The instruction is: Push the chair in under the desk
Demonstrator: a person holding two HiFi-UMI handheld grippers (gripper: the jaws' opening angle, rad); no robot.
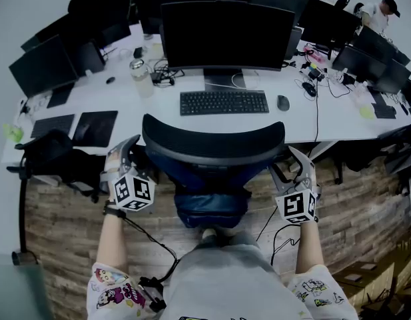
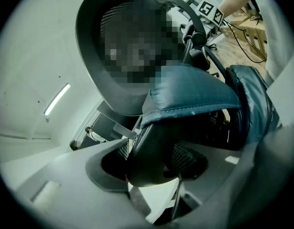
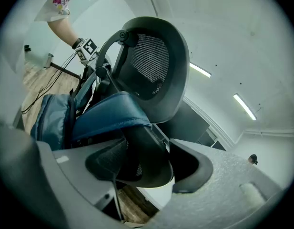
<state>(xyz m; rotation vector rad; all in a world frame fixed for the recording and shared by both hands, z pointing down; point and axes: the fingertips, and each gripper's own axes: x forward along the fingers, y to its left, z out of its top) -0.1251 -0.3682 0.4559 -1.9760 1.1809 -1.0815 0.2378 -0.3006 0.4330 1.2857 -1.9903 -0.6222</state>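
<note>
A black mesh office chair (image 1: 212,145) stands in front of the white desk (image 1: 325,122), its backrest towards me and a blue cushion (image 1: 212,199) strapped to its back. My left gripper (image 1: 128,151) holds the backrest's left edge and my right gripper (image 1: 293,164) its right edge. In the left gripper view the dark backrest frame (image 2: 151,147) sits pressed between the jaws of the left gripper (image 2: 151,165), below the blue cushion (image 2: 194,92). The right gripper view shows the right gripper (image 3: 147,165) shut the same way on the frame (image 3: 147,147).
On the desk stand a large monitor (image 1: 222,35), a keyboard (image 1: 224,102), a mouse (image 1: 283,103) and a bottle (image 1: 140,77). More monitors and cables fill both sides. A black bag (image 1: 48,152) sits at the left. Cables lie on the wooden floor (image 1: 72,219).
</note>
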